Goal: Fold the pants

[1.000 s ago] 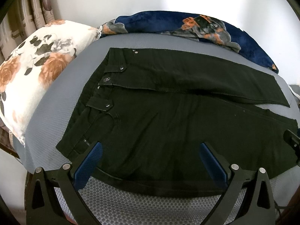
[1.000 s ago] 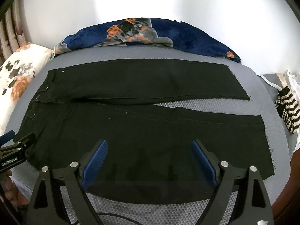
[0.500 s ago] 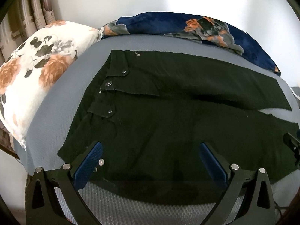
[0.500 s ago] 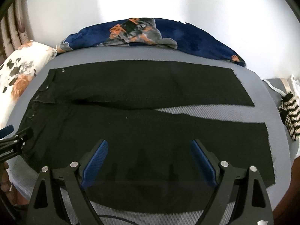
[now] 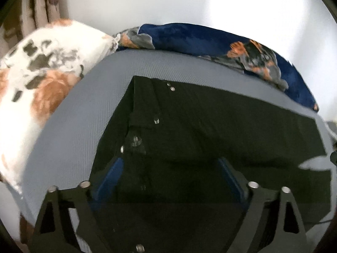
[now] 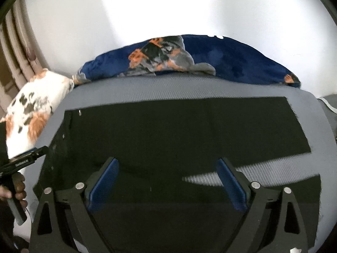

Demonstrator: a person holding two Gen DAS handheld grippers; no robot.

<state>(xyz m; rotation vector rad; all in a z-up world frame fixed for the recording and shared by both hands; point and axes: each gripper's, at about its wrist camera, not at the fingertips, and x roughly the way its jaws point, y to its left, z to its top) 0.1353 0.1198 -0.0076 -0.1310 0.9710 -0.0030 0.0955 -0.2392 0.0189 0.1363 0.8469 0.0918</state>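
Observation:
Black pants [image 5: 210, 126] lie flat on a grey mattress [image 5: 73, 137], waist with metal buttons to the left and legs running right. A thin wedge of mattress shows between the two legs at the right. My left gripper [image 5: 170, 175] hovers low over the waist end. Its blue pads stand apart and are closing, with pants cloth below and between them but not pinched. My right gripper [image 6: 167, 179] is open over the near leg of the pants [image 6: 168, 130]. At the left edge of the right wrist view, a hand [image 6: 16, 187] holds the left gripper [image 6: 27, 158].
A white floral pillow [image 5: 42, 73] lies against the mattress's left end. A dark blue floral blanket [image 5: 200, 40] is bunched along the far edge by the white wall. Curtains [image 6: 16, 42] hang at the far left. Grey mattress [image 6: 168, 88] shows beyond the pants.
Both grippers have moved forward over the pants, which now fill the space between the fingers. The near edge of the pants is out of sight. The left pads stand slightly closer together.

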